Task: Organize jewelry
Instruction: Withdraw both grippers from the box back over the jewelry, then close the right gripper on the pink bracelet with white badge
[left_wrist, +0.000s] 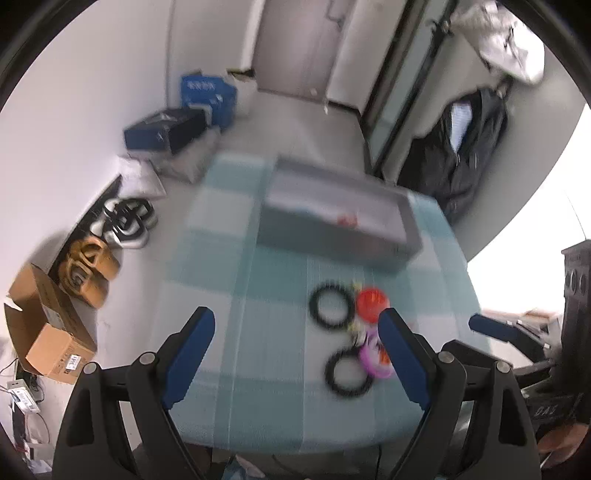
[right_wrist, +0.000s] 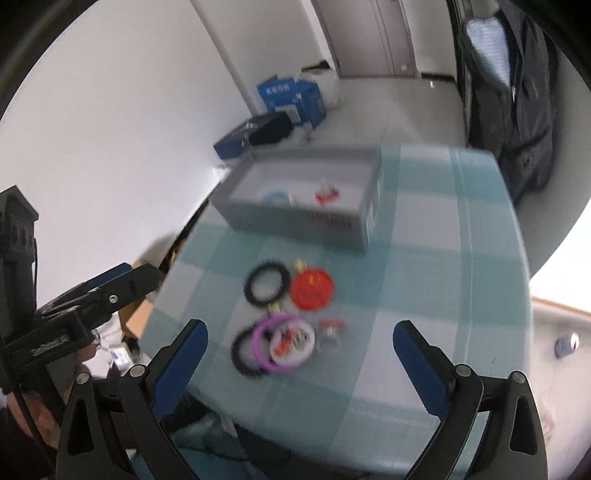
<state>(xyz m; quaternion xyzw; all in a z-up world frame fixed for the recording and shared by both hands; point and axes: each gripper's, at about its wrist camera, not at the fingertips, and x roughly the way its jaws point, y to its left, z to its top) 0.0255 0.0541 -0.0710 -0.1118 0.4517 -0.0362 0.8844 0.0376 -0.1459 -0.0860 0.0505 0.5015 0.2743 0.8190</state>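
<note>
Jewelry lies on a table with a blue-and-white checked cloth (right_wrist: 424, 280). There are two black beaded bracelets (right_wrist: 266, 283) (right_wrist: 242, 352), a purple ring-shaped bracelet (right_wrist: 262, 347), a red round piece (right_wrist: 311, 289), a white round piece (right_wrist: 293, 341) and a small red item (right_wrist: 332, 326). A grey open box (right_wrist: 299, 218) stands behind them with a red item (right_wrist: 327, 195) inside. My left gripper (left_wrist: 295, 345) is open above the table, left of the jewelry (left_wrist: 330, 306). My right gripper (right_wrist: 301, 356) is open above the near pieces. Both views are blurred.
The grey box (left_wrist: 332, 236) sits at the far part of the table. On the floor at left are shoes (left_wrist: 125, 221), a cardboard box (left_wrist: 48, 332) and blue boxes (left_wrist: 207, 96). A dark jacket (left_wrist: 461, 155) hangs at right.
</note>
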